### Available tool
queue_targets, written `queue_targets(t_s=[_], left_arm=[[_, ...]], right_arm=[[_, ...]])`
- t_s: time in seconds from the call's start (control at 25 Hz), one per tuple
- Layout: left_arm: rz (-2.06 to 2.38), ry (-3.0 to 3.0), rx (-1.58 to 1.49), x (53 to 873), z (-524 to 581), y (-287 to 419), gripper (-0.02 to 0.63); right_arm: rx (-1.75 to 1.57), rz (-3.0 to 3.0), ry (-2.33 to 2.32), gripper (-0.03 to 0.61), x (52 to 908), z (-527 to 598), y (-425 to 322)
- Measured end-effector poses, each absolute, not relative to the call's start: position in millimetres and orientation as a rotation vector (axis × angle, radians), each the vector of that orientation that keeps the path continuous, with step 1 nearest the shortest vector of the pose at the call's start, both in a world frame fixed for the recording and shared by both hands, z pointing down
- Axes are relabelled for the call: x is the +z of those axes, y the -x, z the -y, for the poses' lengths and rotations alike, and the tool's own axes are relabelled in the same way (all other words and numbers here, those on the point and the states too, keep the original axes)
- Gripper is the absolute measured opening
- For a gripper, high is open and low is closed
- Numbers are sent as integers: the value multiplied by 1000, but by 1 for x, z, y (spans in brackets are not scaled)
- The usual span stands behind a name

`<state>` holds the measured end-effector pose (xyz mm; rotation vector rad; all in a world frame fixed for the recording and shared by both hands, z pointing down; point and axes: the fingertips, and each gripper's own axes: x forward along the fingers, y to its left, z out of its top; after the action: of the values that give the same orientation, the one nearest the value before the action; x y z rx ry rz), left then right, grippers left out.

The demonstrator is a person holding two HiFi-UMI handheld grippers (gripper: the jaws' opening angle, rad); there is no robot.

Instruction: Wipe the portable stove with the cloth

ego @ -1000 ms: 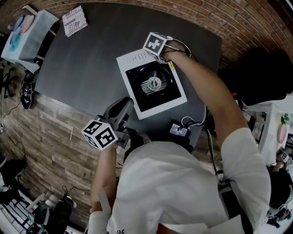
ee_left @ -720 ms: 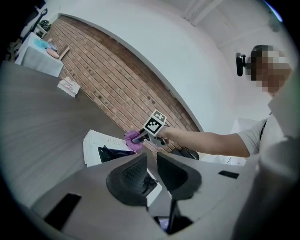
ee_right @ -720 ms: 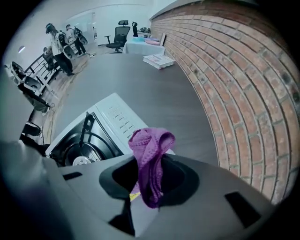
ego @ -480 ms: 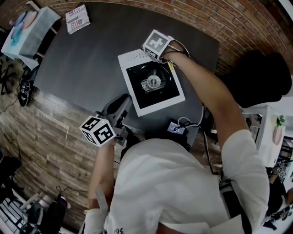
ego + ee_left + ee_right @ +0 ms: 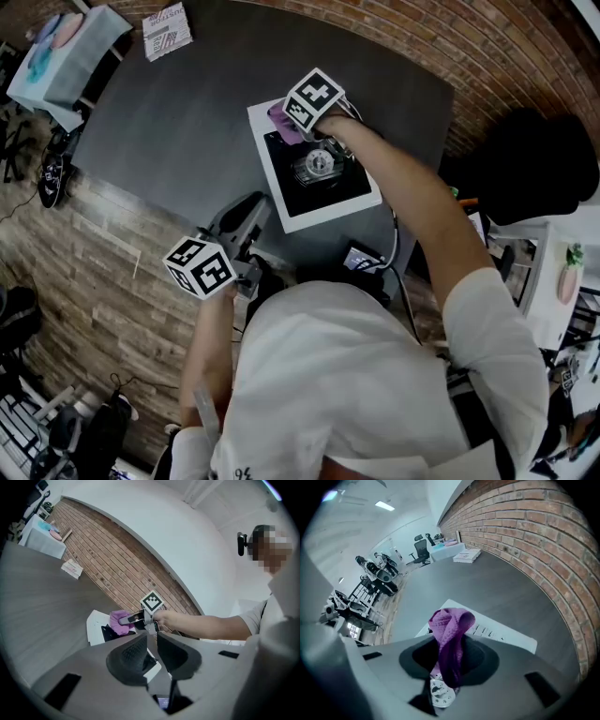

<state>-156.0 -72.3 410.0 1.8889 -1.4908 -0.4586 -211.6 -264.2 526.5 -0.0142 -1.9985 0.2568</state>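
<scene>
The white portable stove [image 5: 352,202] with its black burner well stands on the dark table [image 5: 178,141]. My right gripper [image 5: 292,120] is shut on a purple cloth [image 5: 280,119], which rests on the stove's far left part. In the right gripper view the cloth [image 5: 451,625] bulges up between the jaws of that gripper [image 5: 450,660], over the stove's white panel [image 5: 506,637]. My left gripper [image 5: 236,225] hovers at the table's near edge, short of the stove. Its jaws [image 5: 150,641] stand a narrow gap apart with nothing between them. From there the cloth [image 5: 119,620] and stove [image 5: 96,625] lie ahead.
A printed booklet [image 5: 167,30] lies at the table's far left corner, beside a draped box [image 5: 61,52] off the table. A small device with a cable [image 5: 361,260] sits near the front edge, right of my left gripper. A brick wall [image 5: 487,56] runs behind the table.
My right gripper has slid left along the stove's far edge, and the purple cloth now shows at the far left part. The left gripper has hardly moved.
</scene>
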Motion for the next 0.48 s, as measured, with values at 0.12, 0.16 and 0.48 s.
queue_targets(t_s=[0.12, 0.16, 0.48], left_arm=[[1501, -1876, -460, 412, 69, 158, 67], [1504, -1873, -461, 413, 69, 158, 67], [1500, -1865, -434, 414, 69, 154, 67]], right_arm=[[297, 2022, 28, 114, 521, 262, 219], [316, 2024, 36, 114, 520, 260, 222], [287, 1935, 45, 114, 548, 265, 200]])
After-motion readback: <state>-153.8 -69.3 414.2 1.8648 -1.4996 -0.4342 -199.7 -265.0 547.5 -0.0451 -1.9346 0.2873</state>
